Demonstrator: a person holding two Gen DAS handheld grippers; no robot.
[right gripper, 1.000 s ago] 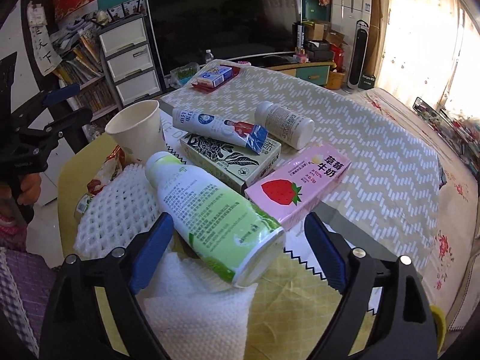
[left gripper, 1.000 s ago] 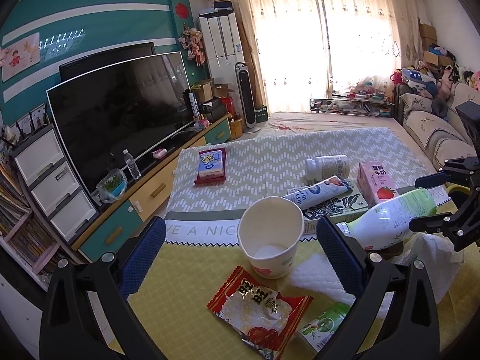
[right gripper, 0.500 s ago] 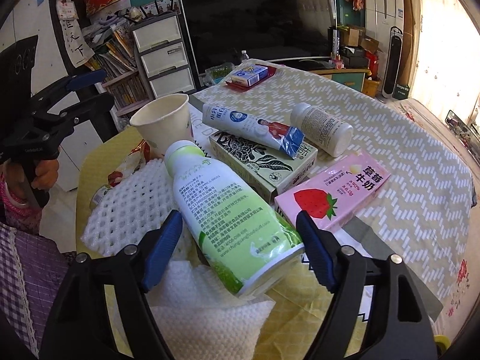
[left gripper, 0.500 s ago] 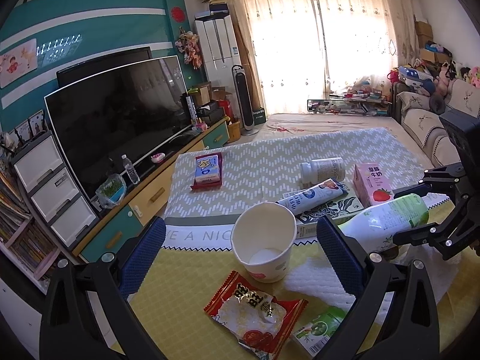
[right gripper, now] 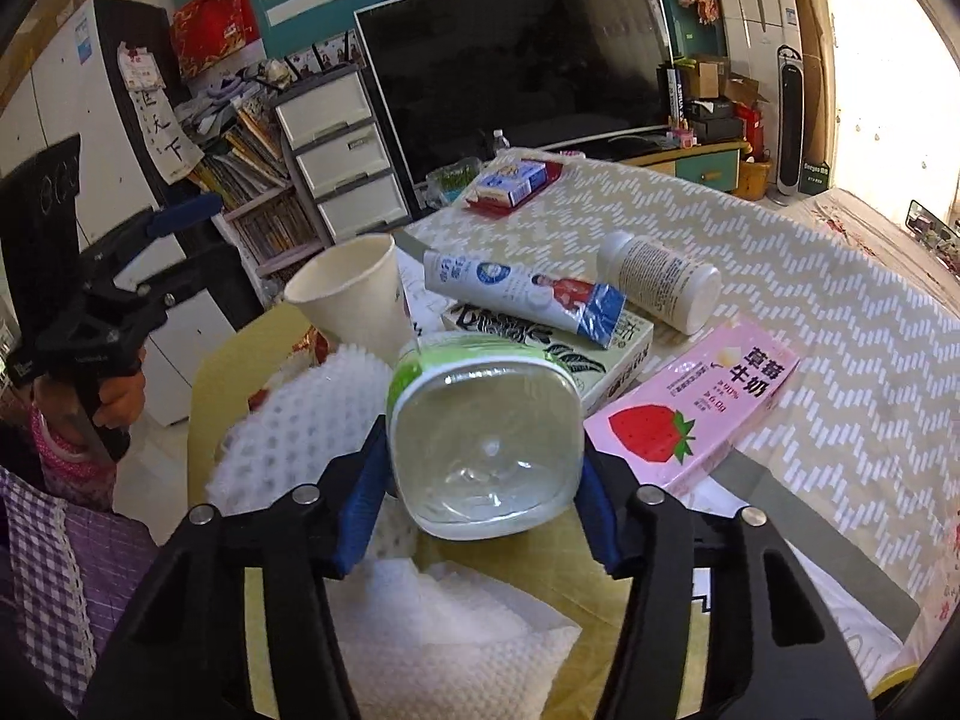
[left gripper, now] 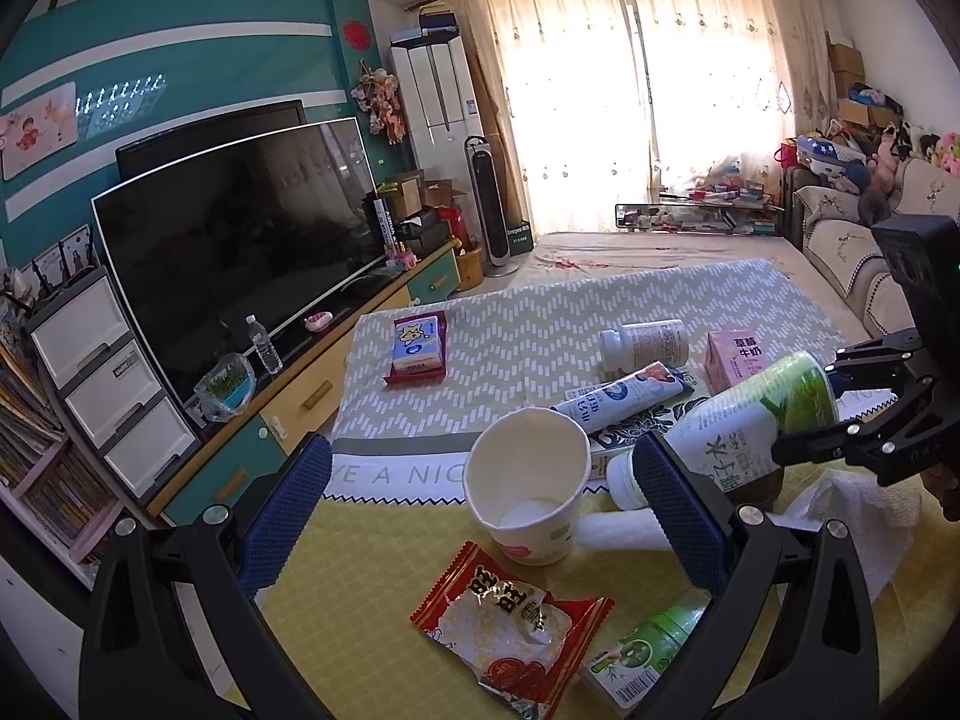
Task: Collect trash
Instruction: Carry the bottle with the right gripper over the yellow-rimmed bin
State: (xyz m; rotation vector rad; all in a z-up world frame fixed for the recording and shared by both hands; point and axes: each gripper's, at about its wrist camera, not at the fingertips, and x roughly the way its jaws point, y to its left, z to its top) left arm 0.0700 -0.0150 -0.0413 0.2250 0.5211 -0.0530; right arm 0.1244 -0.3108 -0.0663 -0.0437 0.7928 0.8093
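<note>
Right gripper (right gripper: pixel 480 480): fingers closing, pressed on the green bottle (right gripper: pixel 486 438), base lifted.
Left gripper (left gripper: pixel 480 510): fingers apart, empty, near the paper cup (left gripper: pixel 528 480).

I note strong daylight through the curtains (left gripper: pixel 630 108), blown out white there. The television screen (right gripper: pixel 516 66) shows faint reflections. Fisheye bending and dark vignette at edges; focus sharp.

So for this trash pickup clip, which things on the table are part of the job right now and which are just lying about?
In the job:
- green-and-white bottle, base toward the camera, right gripper closing on it
- paper cup
- red snack wrapper
- white foam net
- paper towel

Lying about:
- TV
- drawer unit
- tower fan
</note>
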